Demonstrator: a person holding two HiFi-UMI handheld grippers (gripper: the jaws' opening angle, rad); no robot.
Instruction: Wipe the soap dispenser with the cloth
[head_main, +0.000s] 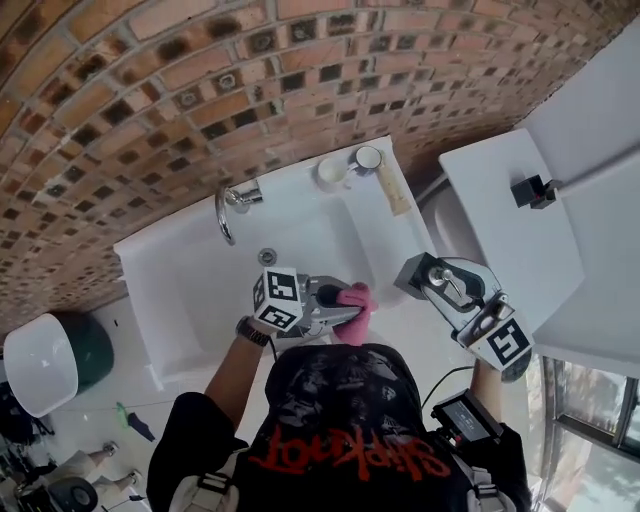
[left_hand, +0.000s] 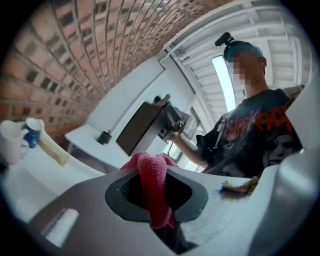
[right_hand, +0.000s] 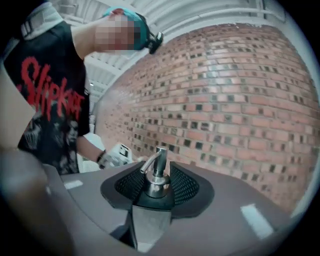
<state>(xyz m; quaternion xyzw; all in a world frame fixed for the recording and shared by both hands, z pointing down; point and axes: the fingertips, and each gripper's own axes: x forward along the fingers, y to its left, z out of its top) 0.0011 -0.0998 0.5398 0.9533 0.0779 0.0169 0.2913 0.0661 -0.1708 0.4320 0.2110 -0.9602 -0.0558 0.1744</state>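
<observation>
My left gripper (head_main: 350, 308) hangs over the front of the white sink (head_main: 180, 300), shut on a pink cloth (head_main: 356, 299). In the left gripper view the cloth (left_hand: 152, 182) bulges up between the jaws of the left gripper (left_hand: 155, 195). To the right, my right gripper (head_main: 432, 282) is shut on the soap dispenser (head_main: 424, 274), a dark square bottle with a metal pump. The right gripper view shows the soap dispenser's pump (right_hand: 157, 170) upright between the jaws of the right gripper (right_hand: 156, 192), its spout pointing left. Cloth and dispenser are a short way apart. The dispenser (left_hand: 141, 126) also shows from the left gripper's side.
A chrome faucet (head_main: 235, 202) stands at the sink's back. Two cups (head_main: 333, 170) (head_main: 368, 157) and a beige bar (head_main: 393, 190) sit on the sink's far right rim. A white counter (head_main: 500, 235) with a small black object (head_main: 532, 190) lies right; a green bin (head_main: 55, 360) left.
</observation>
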